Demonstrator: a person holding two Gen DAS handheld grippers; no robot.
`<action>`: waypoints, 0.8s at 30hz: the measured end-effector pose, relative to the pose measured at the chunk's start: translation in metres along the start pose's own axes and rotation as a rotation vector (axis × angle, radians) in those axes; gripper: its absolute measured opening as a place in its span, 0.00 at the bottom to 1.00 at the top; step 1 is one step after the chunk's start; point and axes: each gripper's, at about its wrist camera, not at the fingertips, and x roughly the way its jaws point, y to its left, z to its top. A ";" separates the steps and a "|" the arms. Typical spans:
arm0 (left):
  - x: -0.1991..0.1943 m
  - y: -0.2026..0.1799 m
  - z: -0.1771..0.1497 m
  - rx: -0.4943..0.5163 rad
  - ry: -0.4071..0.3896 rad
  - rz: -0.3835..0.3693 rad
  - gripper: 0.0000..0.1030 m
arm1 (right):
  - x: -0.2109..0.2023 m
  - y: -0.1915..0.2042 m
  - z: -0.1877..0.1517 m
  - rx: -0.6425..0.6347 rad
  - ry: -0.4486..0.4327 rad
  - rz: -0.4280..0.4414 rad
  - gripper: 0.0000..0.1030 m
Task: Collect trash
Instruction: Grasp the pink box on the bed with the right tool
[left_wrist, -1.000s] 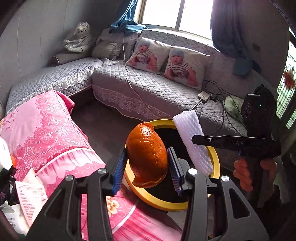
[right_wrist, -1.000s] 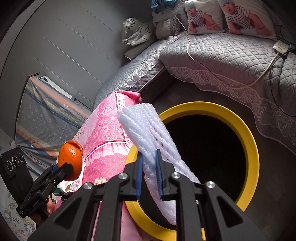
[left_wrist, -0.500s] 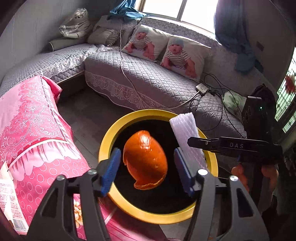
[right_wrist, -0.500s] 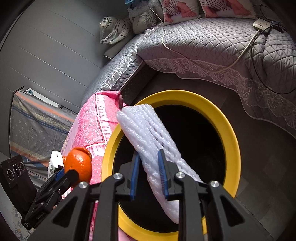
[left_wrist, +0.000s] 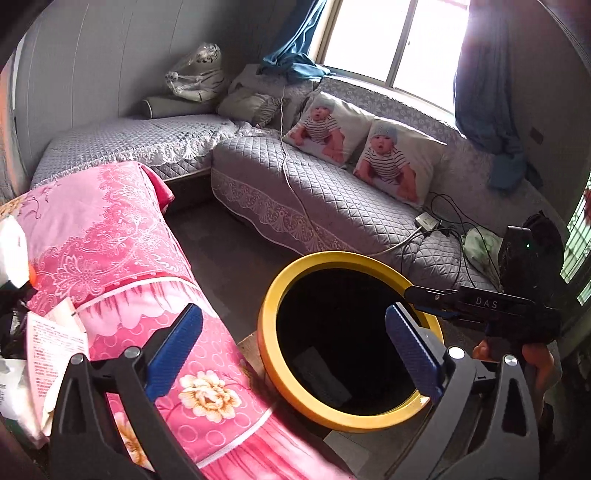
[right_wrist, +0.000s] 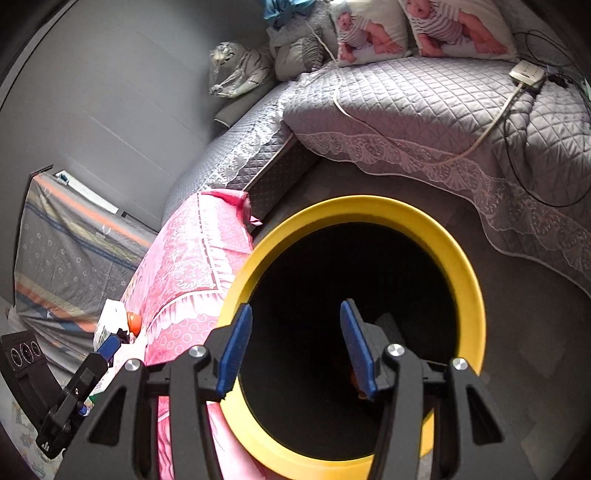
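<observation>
A round trash bin with a yellow rim (left_wrist: 266, 354) and a dark inside stands on the floor beside the pink-covered table (left_wrist: 110, 266). It fills the middle of the right wrist view (right_wrist: 469, 295). My left gripper (left_wrist: 293, 350) is open and empty, over the bin's near left edge. My right gripper (right_wrist: 297, 343) is open and empty, right above the bin's mouth; it also shows in the left wrist view (left_wrist: 436, 301) over the bin's right rim. An orange bit (right_wrist: 354, 380) shows deep in the bin. The foam net is not visible.
Papers and packaging (left_wrist: 48, 347) lie on the table's left end, with an orange object (right_wrist: 133, 322) beside a white carton. A grey quilted sofa (left_wrist: 332, 199) with baby-print pillows, cables and a power strip (right_wrist: 526, 72) runs behind the bin.
Both grippers have opened. The orange peel left my left gripper and the white foam net left my right gripper; both are gone from view above the bin.
</observation>
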 end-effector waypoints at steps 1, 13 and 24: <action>-0.011 0.004 0.000 -0.003 -0.013 -0.003 0.92 | 0.000 0.012 -0.001 -0.029 0.001 0.015 0.46; -0.178 0.109 -0.073 -0.067 -0.154 0.228 0.92 | 0.052 0.192 -0.077 -0.577 0.177 0.240 0.56; -0.245 0.175 -0.127 -0.209 -0.193 0.403 0.92 | 0.108 0.289 -0.151 -1.000 0.257 0.103 0.57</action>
